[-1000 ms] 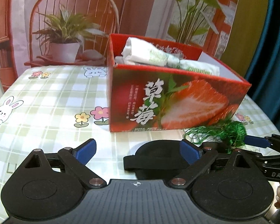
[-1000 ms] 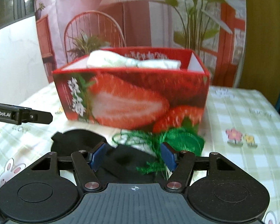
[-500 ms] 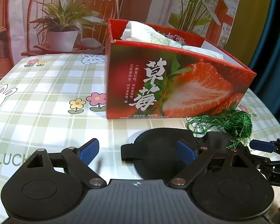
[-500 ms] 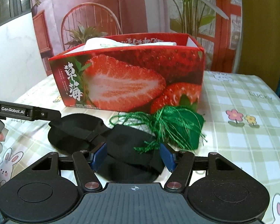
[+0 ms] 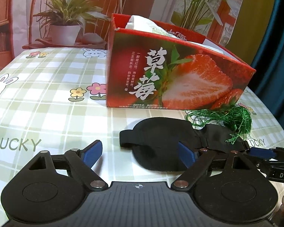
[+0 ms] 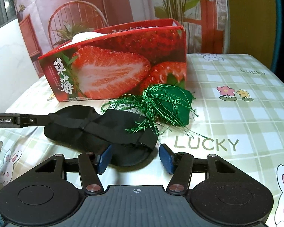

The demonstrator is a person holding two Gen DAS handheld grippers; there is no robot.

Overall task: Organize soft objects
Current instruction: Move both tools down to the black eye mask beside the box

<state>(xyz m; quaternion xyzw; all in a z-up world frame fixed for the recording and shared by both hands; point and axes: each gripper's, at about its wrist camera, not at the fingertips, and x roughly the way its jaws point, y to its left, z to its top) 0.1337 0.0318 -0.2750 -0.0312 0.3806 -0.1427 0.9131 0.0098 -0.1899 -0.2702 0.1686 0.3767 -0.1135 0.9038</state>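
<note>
Showed a black eye mask [image 5: 161, 140] lying flat on the checked tablecloth [image 5: 47, 87], just in front of the red strawberry box [image 5: 179, 79], with a green tasselled pouch [image 5: 234, 117] beside it and loose green threads trailing over one end.

Approached the mask from both ends at once, probably so that the limp cloth could be lifted without folding or dragging.

Left gripper [image 5: 140, 152]: caught with its jaws wide and just narrowing, angled down at the table; strap end of the mask between them, one finger over the cloth, no squeeze on it yet.

Right gripper [image 6: 135, 158]: caught about half open, jaws likewise just narrowing; near end of the mask [image 6: 108, 130] between the blue pads, the right pad clearly apart from the cloth, nothing gripped.

Kept the pouch [image 6: 172, 102] outside both grips, though its threads could well snag and come along.

Box [image 6: 111, 71]: open at the top, already holding white soft packs [image 5: 140, 23] that rose above the rim on the left side; remainder of its inside hidden behind the front wall, so spare room could not be judged.
</note>
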